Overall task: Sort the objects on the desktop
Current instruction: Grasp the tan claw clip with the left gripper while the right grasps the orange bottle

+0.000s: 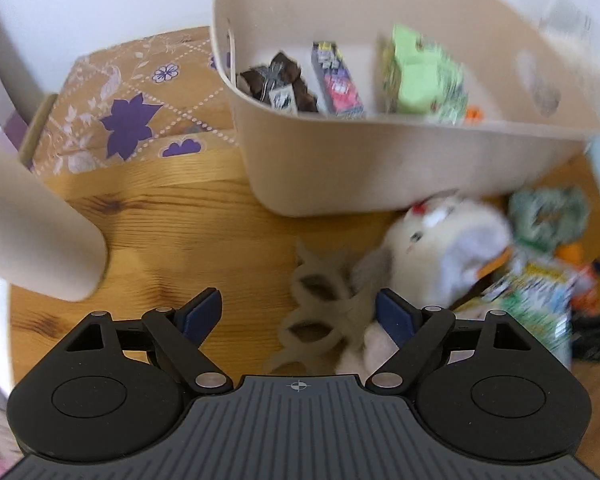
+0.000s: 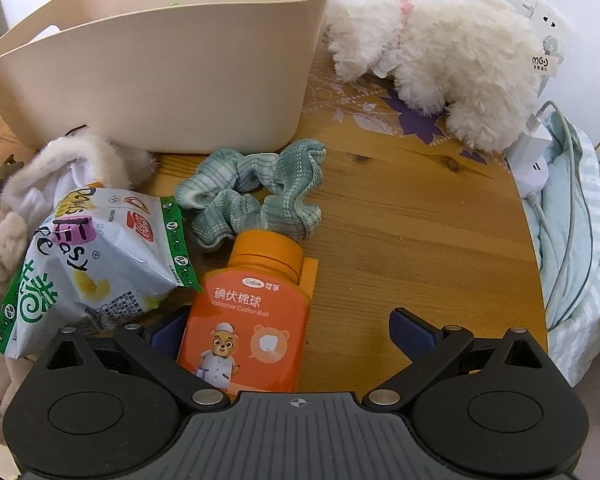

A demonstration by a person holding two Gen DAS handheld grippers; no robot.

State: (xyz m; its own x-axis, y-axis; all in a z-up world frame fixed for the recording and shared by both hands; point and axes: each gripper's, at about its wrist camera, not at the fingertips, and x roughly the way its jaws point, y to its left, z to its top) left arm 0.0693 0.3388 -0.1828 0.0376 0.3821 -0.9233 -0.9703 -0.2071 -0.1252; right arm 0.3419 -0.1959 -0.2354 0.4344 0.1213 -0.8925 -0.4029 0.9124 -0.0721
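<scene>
Clutter covers the round pine worktop [image 2: 400, 216], and the sorting is partly done: a beige plastic tub [image 1: 380, 160] already holds a brown-wrapped snack [image 1: 278, 82], a purple candy box [image 1: 338, 80] and a green packet [image 1: 424, 76]. The right tongs [image 2: 288, 332] stand wide apart, clamped on nothing, with an orange plastic bottle of cotton balls [image 2: 248, 320] lying flat between the blue pads. Its long axis runs from 6 o'clock toward 12 o'clock, cap end away at 12, so it lines up with the fingers rather than across them. The bottle sits hard against the left-hand pad, with bare wood between it and the right-hand pad [image 2: 414, 332]. That offset looks like the relation the next move turns on: I judge a small shift toward 9 o'clock would centre the bottle before closing. A white-and-green snack bag [image 2: 92, 264] lies at 9 to 10 o'clock, touching the bottle's shoulder, and a green ribbed fabric scrunchie [image 2: 256, 196] lies just past the cap at 12. The tub stands beyond that, at 11 o'clock, and a fluffy white plush toy [image 2: 452, 68] lies at 1 o'clock. The left tongs [image 1: 300, 316] are also apart and empty, above a beige fuzzy hair claw [image 1: 324, 312] near the right-hand pad, though this view is blurred. The right hand is clearly nearer the bottle.
</scene>
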